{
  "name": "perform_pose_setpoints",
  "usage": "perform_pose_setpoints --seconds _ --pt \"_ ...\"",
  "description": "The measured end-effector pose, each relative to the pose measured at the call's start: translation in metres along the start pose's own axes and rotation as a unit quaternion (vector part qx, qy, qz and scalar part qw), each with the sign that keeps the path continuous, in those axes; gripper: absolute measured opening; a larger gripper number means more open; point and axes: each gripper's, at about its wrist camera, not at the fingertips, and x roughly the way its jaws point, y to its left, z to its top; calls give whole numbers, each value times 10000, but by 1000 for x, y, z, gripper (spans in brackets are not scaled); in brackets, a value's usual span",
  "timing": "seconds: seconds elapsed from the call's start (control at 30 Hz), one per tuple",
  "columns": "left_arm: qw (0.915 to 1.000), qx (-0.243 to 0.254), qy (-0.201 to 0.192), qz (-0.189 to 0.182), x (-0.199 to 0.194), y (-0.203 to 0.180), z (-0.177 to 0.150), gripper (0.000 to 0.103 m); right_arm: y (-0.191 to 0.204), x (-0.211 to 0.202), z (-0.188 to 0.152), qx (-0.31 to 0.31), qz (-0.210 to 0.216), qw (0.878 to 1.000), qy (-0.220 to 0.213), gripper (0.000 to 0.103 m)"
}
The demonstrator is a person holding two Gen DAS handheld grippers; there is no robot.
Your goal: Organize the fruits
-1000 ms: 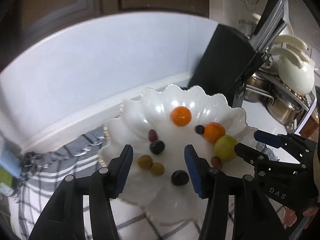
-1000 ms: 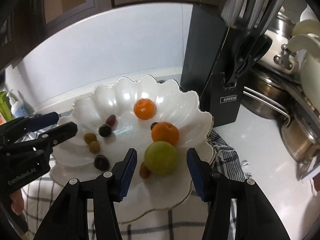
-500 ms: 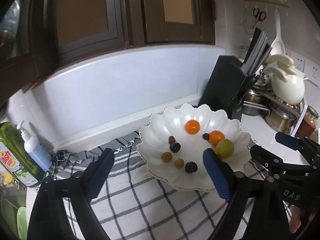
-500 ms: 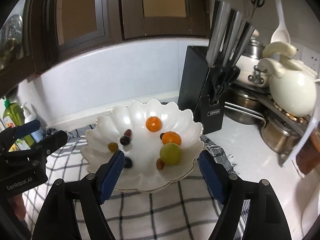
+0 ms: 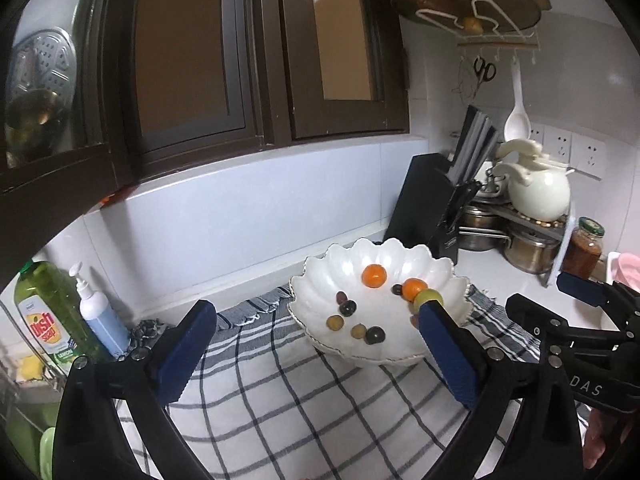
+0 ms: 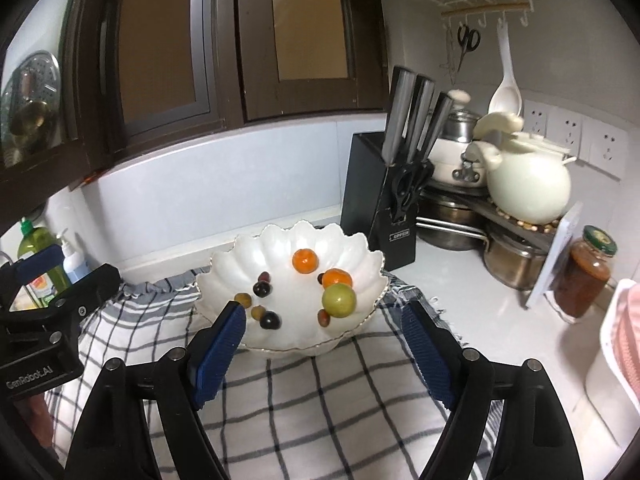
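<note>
With two orange tangerines (image 6: 305, 261), a green plum (image 6: 339, 300) and small dark grapes (image 6: 263, 289) all lying in the white scalloped ceramic bowl (image 6: 352, 252) on the checked cloth (image 6: 320, 408), the task looks essentially done, since the left gripper (image 5: 316, 352) and right gripper (image 6: 326, 350) both hang spread and empty.

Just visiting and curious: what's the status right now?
Left gripper, right gripper: open, empty. Fruits in white bowl. Nothing blocking.
</note>
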Motion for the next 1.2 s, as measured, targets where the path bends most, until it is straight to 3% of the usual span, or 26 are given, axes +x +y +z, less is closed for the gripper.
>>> perform_pose_setpoints --seconds 0.13,0.23,0.63,1.2 --pt "10000 -61 -59 0 -24 -4 -6 103 0 -24 -5 -23 -70 9999 -116 82" --pt "9999 -64 -64 55 -40 -12 -11 103 -3 -42 -10 -65 -123 9997 -190 87" --pt "9995 -305 -107 64 -115 -36 -44 103 -13 -120 -45 -264 -202 9990 -304 87" --pt "9995 -172 -234 81 -212 -67 -83 103 -27 -221 -90 -398 -187 9977 -509 87"
